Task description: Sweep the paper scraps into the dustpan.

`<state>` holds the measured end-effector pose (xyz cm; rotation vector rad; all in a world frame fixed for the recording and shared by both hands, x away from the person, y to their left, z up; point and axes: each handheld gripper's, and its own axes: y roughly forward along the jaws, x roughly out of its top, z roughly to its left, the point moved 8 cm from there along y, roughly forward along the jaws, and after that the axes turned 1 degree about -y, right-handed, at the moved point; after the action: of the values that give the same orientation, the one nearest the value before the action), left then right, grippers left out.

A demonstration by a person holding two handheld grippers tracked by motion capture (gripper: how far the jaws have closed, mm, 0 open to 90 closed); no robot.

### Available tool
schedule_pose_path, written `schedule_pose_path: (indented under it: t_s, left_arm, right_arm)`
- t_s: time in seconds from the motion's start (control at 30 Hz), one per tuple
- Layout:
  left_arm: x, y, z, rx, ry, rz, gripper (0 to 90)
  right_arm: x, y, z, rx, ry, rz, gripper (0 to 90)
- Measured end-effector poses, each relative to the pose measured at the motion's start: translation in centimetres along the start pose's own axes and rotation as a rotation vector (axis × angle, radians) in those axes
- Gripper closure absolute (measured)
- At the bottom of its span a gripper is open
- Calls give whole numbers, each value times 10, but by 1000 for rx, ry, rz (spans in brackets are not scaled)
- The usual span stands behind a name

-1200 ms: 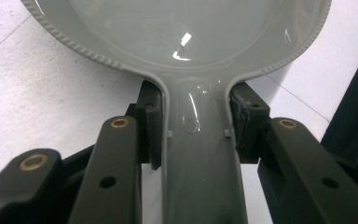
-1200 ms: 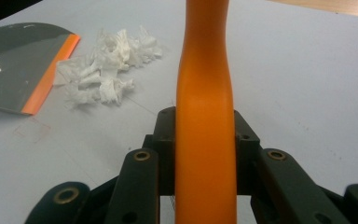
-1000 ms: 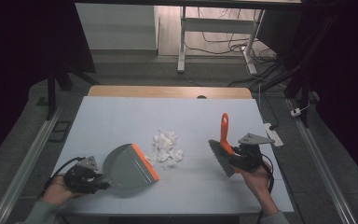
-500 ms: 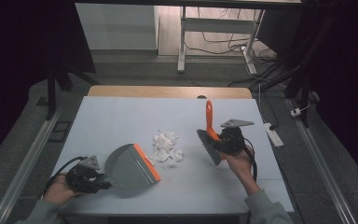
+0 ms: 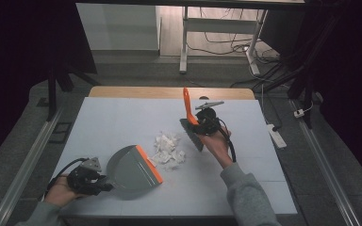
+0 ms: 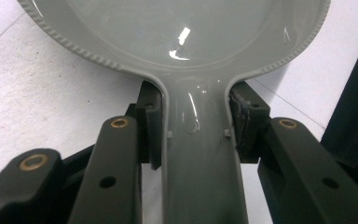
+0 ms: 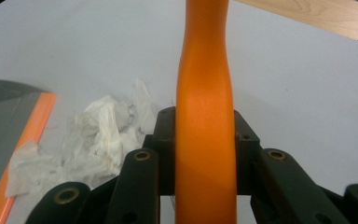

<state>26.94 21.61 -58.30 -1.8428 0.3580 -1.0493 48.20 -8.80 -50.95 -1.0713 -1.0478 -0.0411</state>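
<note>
A grey dustpan (image 5: pixel 131 172) with an orange lip lies flat at the front left of the table, its lip facing a pile of crumpled white paper (image 5: pixel 168 149). My left gripper (image 5: pixel 90 181) is shut on the dustpan's handle (image 6: pixel 200 154). My right gripper (image 5: pixel 202 121) is shut on the orange handle (image 7: pixel 205 116) of a hand brush (image 5: pixel 192 133), whose dark bristle head hangs just right of the paper. In the right gripper view the paper (image 7: pixel 98 135) lies left of the handle, with the dustpan's lip (image 7: pixel 23 149) beyond it.
The light blue table top (image 5: pixel 122 117) has a wooden strip (image 5: pixel 169 92) along its far edge. A white power strip (image 5: pixel 275 134) lies off the right side. Metal frame legs (image 5: pixel 185 37) and cables stand on the floor behind.
My right gripper has carried the brush leftward across the table, from the right side to just beside the paper pile. The left gripper and dustpan have stayed in place.
</note>
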Motion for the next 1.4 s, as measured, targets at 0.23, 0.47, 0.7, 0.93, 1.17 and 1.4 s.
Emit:
schedule_pose_path:
  t_s: [0.23,0.47,0.7,0.93,1.17,1.4]
  left_arm:
    - [1,0,0,0,3,-2,615]
    - [2,0,-2,2,5,0,615]
    - [3,1,-1,1,6,-2,615]
    - [3,1,-2,3,8,-3,614]
    - [5,2,-2,1,9,-1,615]
    - [5,3,-2,1,10,-2,615]
  right_arm:
    - [9,11,0,-23,-4,23,708]
    - [16,23,-3,-36,5,51,707]
    - [13,41,1,-44,-19,106,707]
    - [14,52,12,-23,-38,133,708]
    - [12,64,35,19,-79,176,710]
    - [10,69,60,46,-120,204,709]
